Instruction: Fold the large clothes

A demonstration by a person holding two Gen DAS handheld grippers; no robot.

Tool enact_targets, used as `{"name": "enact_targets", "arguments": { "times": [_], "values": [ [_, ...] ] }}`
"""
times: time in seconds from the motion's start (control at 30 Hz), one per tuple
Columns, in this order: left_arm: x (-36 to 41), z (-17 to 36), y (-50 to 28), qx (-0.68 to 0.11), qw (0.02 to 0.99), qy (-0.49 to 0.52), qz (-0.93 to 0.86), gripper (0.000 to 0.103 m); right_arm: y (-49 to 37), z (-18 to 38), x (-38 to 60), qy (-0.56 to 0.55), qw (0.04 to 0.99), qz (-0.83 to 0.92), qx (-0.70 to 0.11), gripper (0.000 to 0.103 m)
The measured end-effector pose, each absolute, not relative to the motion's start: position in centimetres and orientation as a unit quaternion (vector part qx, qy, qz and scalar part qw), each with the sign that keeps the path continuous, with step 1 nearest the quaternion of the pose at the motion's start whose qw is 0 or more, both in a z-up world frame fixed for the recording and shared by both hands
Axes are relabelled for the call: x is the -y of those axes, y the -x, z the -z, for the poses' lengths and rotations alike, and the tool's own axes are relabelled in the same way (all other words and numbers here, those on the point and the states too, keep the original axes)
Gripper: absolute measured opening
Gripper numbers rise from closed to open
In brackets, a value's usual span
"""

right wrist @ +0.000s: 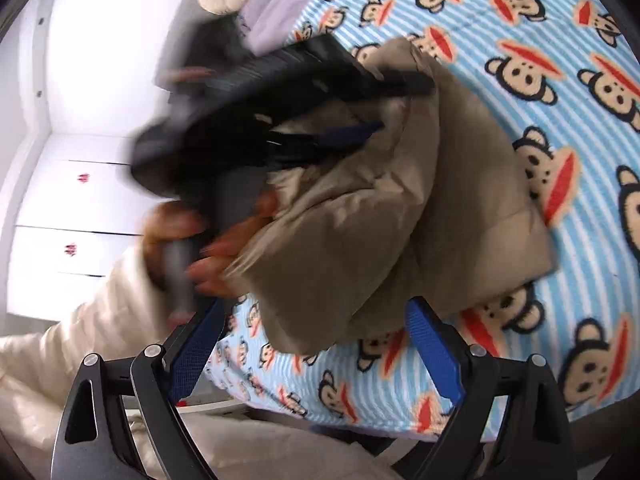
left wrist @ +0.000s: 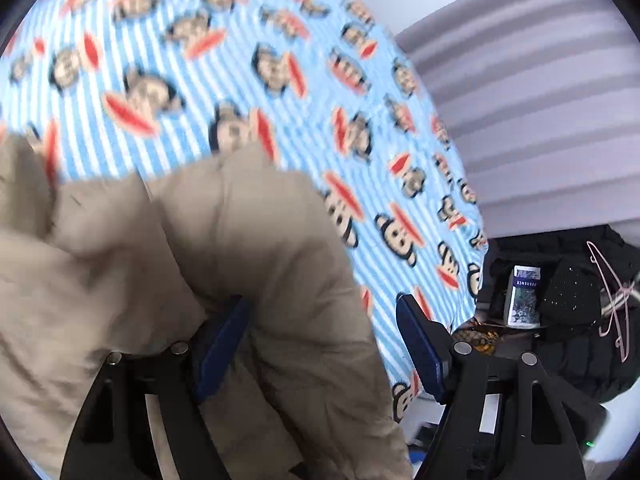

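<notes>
The puffy beige quilted jacket (right wrist: pixel 400 208) lies bunched on the blue-striped monkey-print bedspread (right wrist: pixel 520 40). The left gripper (left wrist: pixel 320 344) stands wide, apparently straddling loose jacket padding. The right gripper (right wrist: pixel 316 344) hangs wide and empty beside it.

Left claw (right wrist: pixel 376 104) motion-blurred, jacket (left wrist: pixel 240 280) cut off by frame edge, hand (right wrist: pixel 180 236) smeared
</notes>
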State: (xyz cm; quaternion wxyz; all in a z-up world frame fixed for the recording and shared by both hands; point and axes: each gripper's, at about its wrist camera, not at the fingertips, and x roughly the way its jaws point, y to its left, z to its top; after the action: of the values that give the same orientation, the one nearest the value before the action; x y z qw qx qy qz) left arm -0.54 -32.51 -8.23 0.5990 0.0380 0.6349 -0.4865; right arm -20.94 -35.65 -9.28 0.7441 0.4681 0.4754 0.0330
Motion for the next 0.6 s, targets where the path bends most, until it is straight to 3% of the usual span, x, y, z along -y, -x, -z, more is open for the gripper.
{"name": "enact_targets", "arguments": {
  "times": [0.07, 0.13, 0.17, 0.27, 0.37, 0.6],
  "values": [
    [30.1, 5.2, -0.2, -0.580, 0.655, -0.049, 0.482, 0.077, 19.8, 10.1, 35.3, -0.460, 0.743, -0.009, -0.486, 0.071],
    [27.0, 3.3, -1.7, -0.535, 0.717, -0.063, 0.443, 0.077, 19.0, 10.3, 35.3, -0.450, 0.746, 0.006, -0.490, 0.025],
    [25.4, 3.1, -2.7, -0.523, 0.740, -0.072, 0.417, 0.077, 18.6, 10.1, 35.0, -0.430, 0.755, 0.015, -0.495, 0.018],
    [21.4, 4.7, -5.8, -0.526, 0.775, -0.093, 0.337, 0.077, 18.2, 8.2, 33.8, -0.330, 0.796, 0.044, -0.505, 0.012],
    [19.7, 7.3, -7.6, -0.554, 0.769, -0.071, 0.311, 0.077, 19.6, 7.8, 34.0, -0.307, 0.807, 0.064, -0.500, 0.012],
    [28.3, 12.1, -6.1, -0.551, 0.760, -0.123, 0.323, 0.077, 21.9, 11.9, 36.6, -0.345, 0.773, 0.112, -0.520, 0.012]
  ]
}}
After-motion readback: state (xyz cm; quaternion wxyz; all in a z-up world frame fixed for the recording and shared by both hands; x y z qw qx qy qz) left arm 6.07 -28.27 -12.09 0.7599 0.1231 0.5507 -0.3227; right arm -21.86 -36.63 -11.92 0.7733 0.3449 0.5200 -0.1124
